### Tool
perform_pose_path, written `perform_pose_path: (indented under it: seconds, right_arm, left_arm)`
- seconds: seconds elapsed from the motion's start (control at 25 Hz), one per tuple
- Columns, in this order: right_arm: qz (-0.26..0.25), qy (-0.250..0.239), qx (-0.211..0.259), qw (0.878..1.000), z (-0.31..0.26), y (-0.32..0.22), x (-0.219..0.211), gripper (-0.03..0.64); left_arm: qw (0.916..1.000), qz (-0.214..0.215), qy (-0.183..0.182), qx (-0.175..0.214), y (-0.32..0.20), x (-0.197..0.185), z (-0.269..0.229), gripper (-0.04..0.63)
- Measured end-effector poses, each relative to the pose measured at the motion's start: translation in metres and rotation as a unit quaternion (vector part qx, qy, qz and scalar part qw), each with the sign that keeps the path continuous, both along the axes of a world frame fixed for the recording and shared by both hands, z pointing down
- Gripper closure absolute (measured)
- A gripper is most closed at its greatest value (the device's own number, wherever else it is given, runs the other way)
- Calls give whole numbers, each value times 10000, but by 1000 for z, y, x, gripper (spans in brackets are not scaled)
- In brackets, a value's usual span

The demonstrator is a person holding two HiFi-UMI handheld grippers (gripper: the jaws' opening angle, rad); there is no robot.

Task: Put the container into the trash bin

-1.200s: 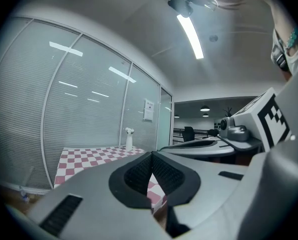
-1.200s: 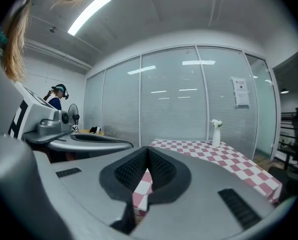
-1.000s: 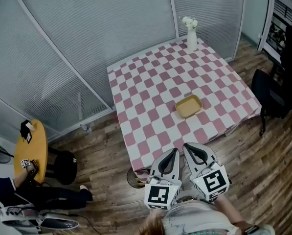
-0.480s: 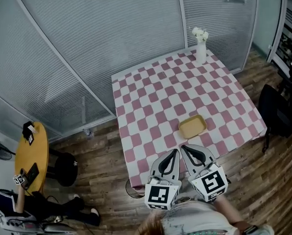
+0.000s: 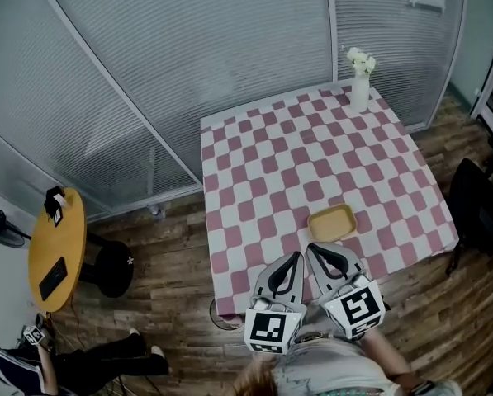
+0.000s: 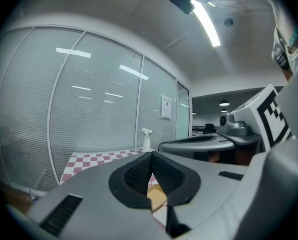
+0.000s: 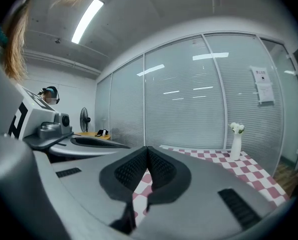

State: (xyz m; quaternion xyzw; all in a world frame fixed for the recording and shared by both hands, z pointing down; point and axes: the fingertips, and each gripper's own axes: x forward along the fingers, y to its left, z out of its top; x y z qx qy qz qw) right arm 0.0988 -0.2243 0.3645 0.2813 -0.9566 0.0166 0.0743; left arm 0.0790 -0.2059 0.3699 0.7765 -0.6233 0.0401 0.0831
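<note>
The container (image 5: pixel 331 223) is a shallow tan tray lying near the front edge of the pink-and-white checked table (image 5: pixel 263 172). Both grippers hang side by side just short of that edge, pointing at the tray. My left gripper (image 5: pixel 296 256) is shut with nothing between its pads. My right gripper (image 5: pixel 312 248) is shut and empty too, its tip a little short of the tray. In the left gripper view the pads (image 6: pixel 139 173) meet, and the tray (image 6: pixel 156 196) shows just below them. A round dark bin rim (image 5: pixel 220 313) sits on the floor by the table's near left corner, partly hidden.
A white vase with flowers (image 5: pixel 360 87) stands at the table's far right corner. Glass walls with blinds run behind the table. A yellow round side table (image 5: pixel 56 250), a black stool (image 5: pixel 107 268) and a seated person (image 5: pixel 31 365) are at the left, a dark chair (image 5: pixel 480 213) at the right.
The table and tray have come closer to both grippers and slid right in the head view. The person at the yellow table has drawn back. Both grippers stay shut.
</note>
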Motion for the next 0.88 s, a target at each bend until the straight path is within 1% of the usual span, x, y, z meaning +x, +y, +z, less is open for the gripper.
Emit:
perform_pose_path:
  seconds: [0.16,0.32,0.48,0.64,0.76,0.88]
  right_arm:
    - [-139,17,-31,9999,4,-10,1,623]
    - [-295,1,38,9996,5,-18,1,623]
    - [-397,251,-158,9988,15,-27,4,623]
    - [-425,396,-167,9982,25,-39,7,623]
    - [-449,483,-84,9978,38,-49,11,623]
    - [-462,684,-204,9964,55,-56,12,623]
  left_arm:
    - [9999,-142,4,-27,-9,1,4,589]
    - [9995,-296,29,-69,-15,1,7,589]
    - [9992,-389,61,-95,-23,7,10,589]
    - [9987,-496,24,-152,-27,8,16,589]
    - [9986,-491,12,-175,-29,12,19,589]
    - [9982,-550,10,-231,-31,12,24,589]
